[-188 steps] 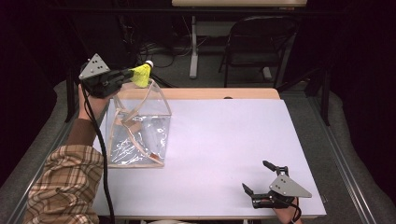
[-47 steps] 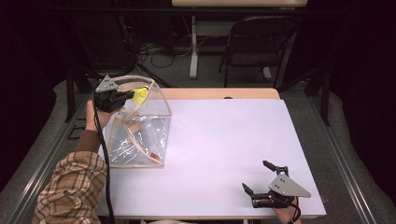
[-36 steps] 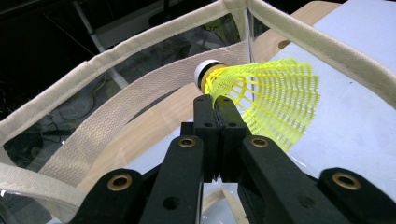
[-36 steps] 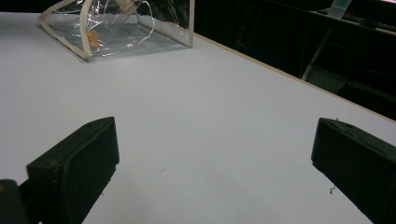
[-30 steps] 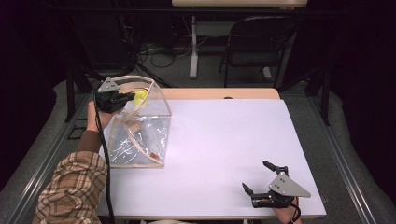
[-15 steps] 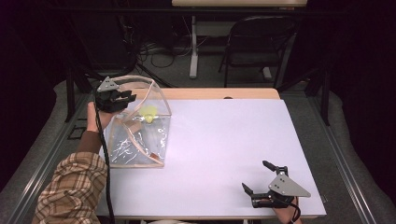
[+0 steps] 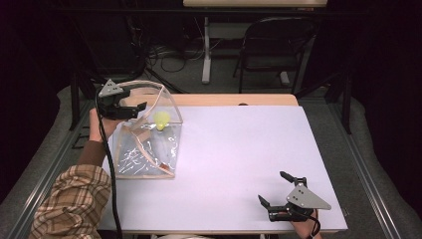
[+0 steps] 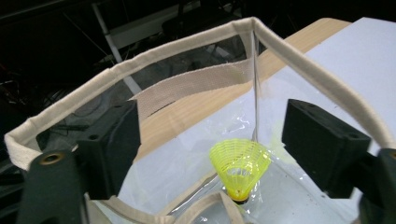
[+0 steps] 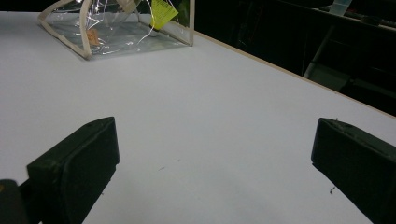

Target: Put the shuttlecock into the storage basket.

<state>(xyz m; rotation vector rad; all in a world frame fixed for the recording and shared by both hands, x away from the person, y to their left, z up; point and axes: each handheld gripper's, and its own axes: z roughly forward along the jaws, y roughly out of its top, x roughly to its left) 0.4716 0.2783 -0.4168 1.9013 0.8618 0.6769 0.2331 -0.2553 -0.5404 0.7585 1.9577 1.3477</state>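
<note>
A yellow shuttlecock (image 7: 161,120) lies inside a clear plastic bag (image 7: 147,154) with beige trim at the table's left. In the left gripper view the shuttlecock (image 8: 239,163) rests cork-down on the bag's bottom, below the beige rim (image 8: 187,49). My left gripper (image 7: 139,99) hovers over the bag's back opening, open, its jaws apart with nothing between them (image 8: 210,135). My right gripper (image 7: 272,187) sits open near the table's front right edge, low above the white top (image 9: 210,154). It looks across at the bag (image 9: 84,28) and the shuttlecock (image 9: 163,11).
The white tabletop (image 7: 239,149) stretches wide between bag and right gripper. A wooden strip (image 7: 224,99) runs along the far edge. Behind the table stand a dark chair (image 7: 278,45) and a table leg with cables on the floor.
The left gripper lowered the shuttlecock from above the bag to its opening, then opened. The shuttlecock dropped inside the bag. The right gripper has stayed still.
</note>
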